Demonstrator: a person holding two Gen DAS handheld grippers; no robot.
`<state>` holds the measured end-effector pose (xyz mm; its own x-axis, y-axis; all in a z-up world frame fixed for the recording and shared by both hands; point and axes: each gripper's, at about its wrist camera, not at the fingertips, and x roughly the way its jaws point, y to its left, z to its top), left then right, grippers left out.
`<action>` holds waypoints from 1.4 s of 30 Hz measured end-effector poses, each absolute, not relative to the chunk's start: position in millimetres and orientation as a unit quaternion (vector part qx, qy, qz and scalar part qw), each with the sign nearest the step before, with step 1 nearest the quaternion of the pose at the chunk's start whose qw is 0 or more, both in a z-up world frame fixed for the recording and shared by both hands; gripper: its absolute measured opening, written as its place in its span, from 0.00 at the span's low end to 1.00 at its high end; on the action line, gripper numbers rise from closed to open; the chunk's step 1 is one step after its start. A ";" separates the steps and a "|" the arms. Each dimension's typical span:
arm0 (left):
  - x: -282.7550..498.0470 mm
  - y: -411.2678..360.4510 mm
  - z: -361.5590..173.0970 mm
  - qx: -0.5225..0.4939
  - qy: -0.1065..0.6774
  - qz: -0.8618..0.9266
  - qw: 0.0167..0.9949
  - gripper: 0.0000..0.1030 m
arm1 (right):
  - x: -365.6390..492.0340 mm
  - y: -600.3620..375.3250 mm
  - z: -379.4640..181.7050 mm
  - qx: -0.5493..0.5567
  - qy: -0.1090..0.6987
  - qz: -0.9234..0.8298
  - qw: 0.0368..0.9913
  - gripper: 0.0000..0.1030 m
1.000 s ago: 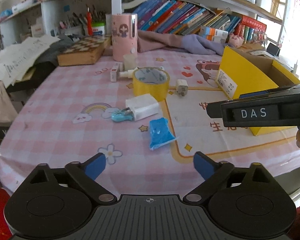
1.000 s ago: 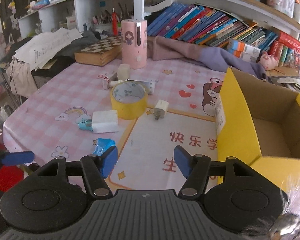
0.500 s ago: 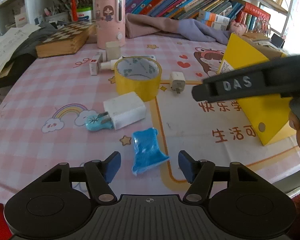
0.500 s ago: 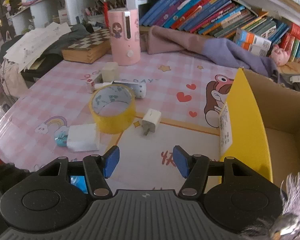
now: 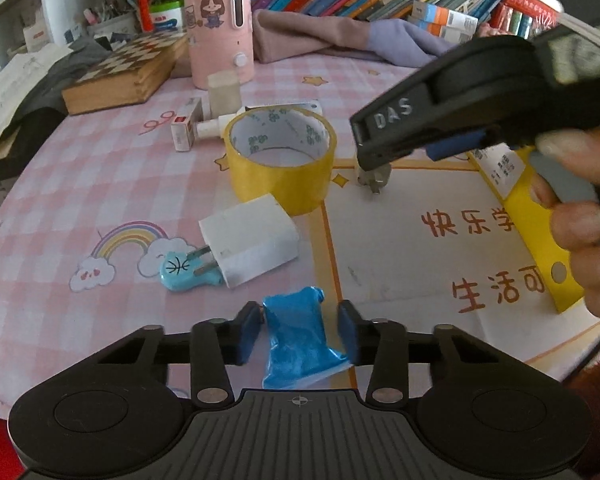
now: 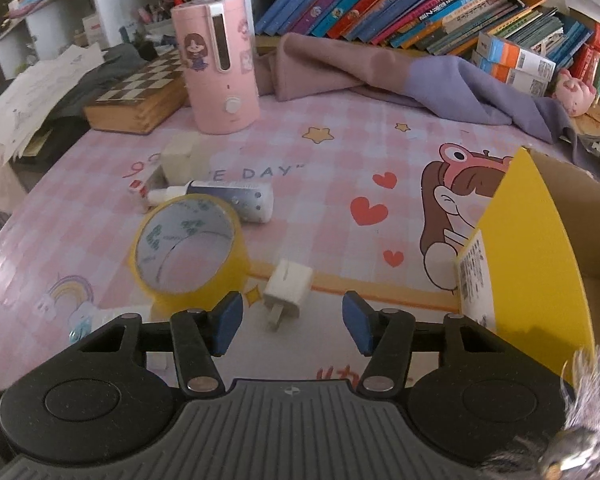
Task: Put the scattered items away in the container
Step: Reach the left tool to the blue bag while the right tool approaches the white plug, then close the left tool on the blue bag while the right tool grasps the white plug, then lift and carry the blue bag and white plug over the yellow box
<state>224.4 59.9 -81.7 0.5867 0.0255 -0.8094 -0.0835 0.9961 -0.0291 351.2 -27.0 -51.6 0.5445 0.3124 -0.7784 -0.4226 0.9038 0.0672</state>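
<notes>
A blue packet point(image 5: 296, 332) lies on the pink tablecloth between the pads of my left gripper point(image 5: 298, 332). Its jaws are closing, and both pads meet the packet's sides. My right gripper point(image 6: 292, 322) hovers low over a small white charger point(image 6: 286, 288), which sits just ahead of and between its fingertips. These jaws are closing slightly, with wide gaps on both sides. In the left wrist view the right gripper point(image 5: 380, 158) covers most of that charger point(image 5: 374, 182). The yellow cardboard box point(image 6: 532, 240) stands open at the right.
A yellow tape roll point(image 5: 280, 176), a larger white charger point(image 5: 252, 244), a blue guitar-shaped item point(image 5: 184, 272), a tube point(image 6: 228, 200), a small red-white box point(image 5: 184, 128) and a cream cube point(image 6: 180, 156) lie scattered. A pink humidifier point(image 6: 216, 64), chess box point(image 5: 128, 72) and cloth point(image 6: 380, 76) stand behind.
Both grippers moved forward and lower over the table. The left jaws narrowed from wide open onto the blue packet. The right gripper came up to the small white charger.
</notes>
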 end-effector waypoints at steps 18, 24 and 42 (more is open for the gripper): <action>203.7 79.6 -54.8 -0.058 0.421 0.061 0.903 0.26 | 378.9 -9.3 -74.8 -0.078 0.472 0.206 0.854 0.26; 196.5 82.5 -43.1 -0.052 0.405 0.069 0.910 0.26 | 379.1 -12.3 -77.3 -0.066 0.475 0.209 0.852 0.25; 161.3 80.6 -3.4 -0.056 0.330 0.040 0.941 0.26 | 317.0 -45.0 -16.2 -0.034 0.396 0.238 0.886 0.25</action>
<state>161.3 80.6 -3.4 0.7790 0.0392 -0.6259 -0.1127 0.9905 -0.0783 317.0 -45.0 -16.2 0.5725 0.3947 -0.7186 -0.4488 0.8844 0.1283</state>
